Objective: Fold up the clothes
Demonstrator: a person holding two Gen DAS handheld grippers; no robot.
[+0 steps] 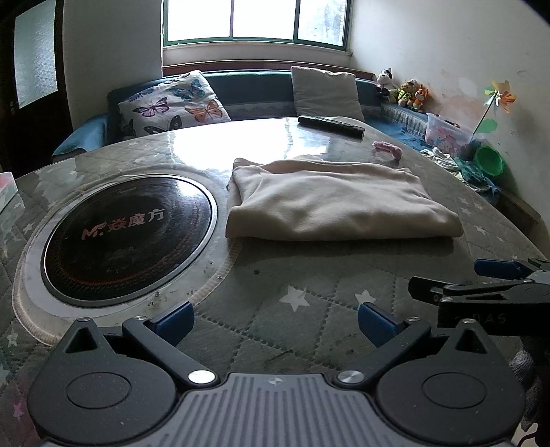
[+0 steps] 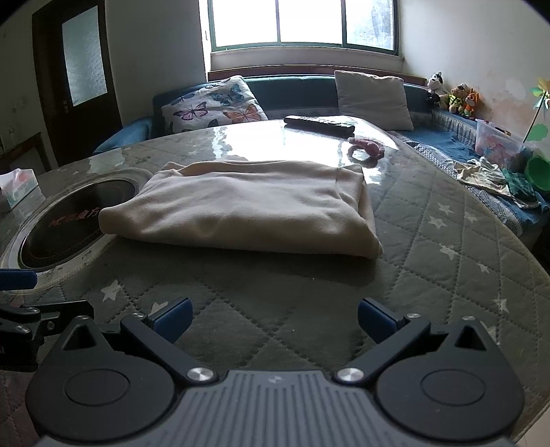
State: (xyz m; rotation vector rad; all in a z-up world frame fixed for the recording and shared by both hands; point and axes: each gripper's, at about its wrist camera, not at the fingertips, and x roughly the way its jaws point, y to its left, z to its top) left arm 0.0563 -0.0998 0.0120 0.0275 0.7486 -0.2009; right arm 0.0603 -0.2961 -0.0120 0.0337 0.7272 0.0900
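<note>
Cream garment [image 1: 330,199] is seen folded into a compact rectangle on the worktop [image 1: 309,292], beside the inset hob [image 1: 127,237]. Left tool [image 1: 275,321] and right tool [image 2: 275,318] are spread, empty, held short of it; fold judged essentially done.

This is looking like a lived-in home sitting room. A blue sofa [image 2: 295,93] is running under a bright window [image 2: 302,24], carrying a butterfly cushion [image 2: 213,103] and soft toys [image 2: 453,94]. A quilted, star-patterned worktop [image 2: 429,240] with a built-in round hob [image 1: 127,237] is holding a remote control [image 2: 319,124] and a tissue box [image 2: 19,187].
</note>
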